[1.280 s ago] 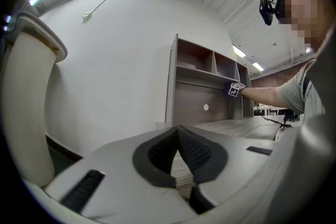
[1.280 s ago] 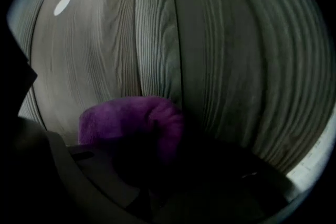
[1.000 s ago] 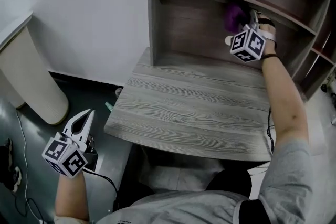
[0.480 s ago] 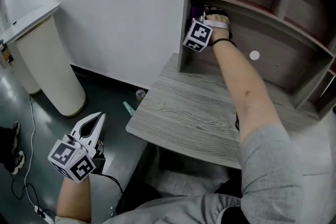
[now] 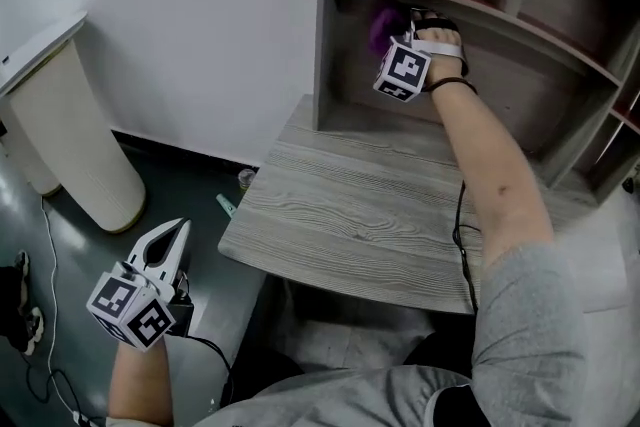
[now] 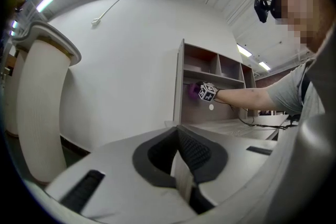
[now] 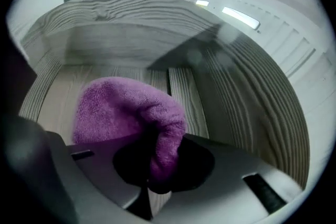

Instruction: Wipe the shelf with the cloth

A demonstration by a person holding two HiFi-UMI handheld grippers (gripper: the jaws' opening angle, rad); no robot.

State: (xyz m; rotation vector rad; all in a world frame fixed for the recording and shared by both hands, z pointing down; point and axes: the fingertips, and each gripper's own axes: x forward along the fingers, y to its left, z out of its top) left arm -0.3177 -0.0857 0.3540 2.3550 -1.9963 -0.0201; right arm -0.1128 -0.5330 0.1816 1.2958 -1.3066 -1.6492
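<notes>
The right gripper (image 5: 393, 33) is up in the shelf (image 5: 520, 90), reaching into the far left corner of the lower compartment, just under the board above it. Its jaws are clamped on the purple cloth (image 5: 382, 19), and the right gripper view shows this plainly: a bunched fold of the cloth (image 7: 131, 110) is pinched between them, with the rest bulging out ahead toward the grey wood-grain panels. The bulge looks pressed against the back of the compartment. It is hard to tell whether it actually touches the panel or sits just off it.

Down at the near left, well away from the worktop (image 5: 360, 225), the left gripper (image 5: 172, 235) hangs over the floor. Its jaws are together with nothing between them, and it appears to be taking no part.

The wiping step is in hand, with the cloth at the corner of the compartment. The next move probably calls for steady pressure into the wood and a sweep to the right along the back panel. The pinch must stay firm so the fold does not slip out.
</notes>
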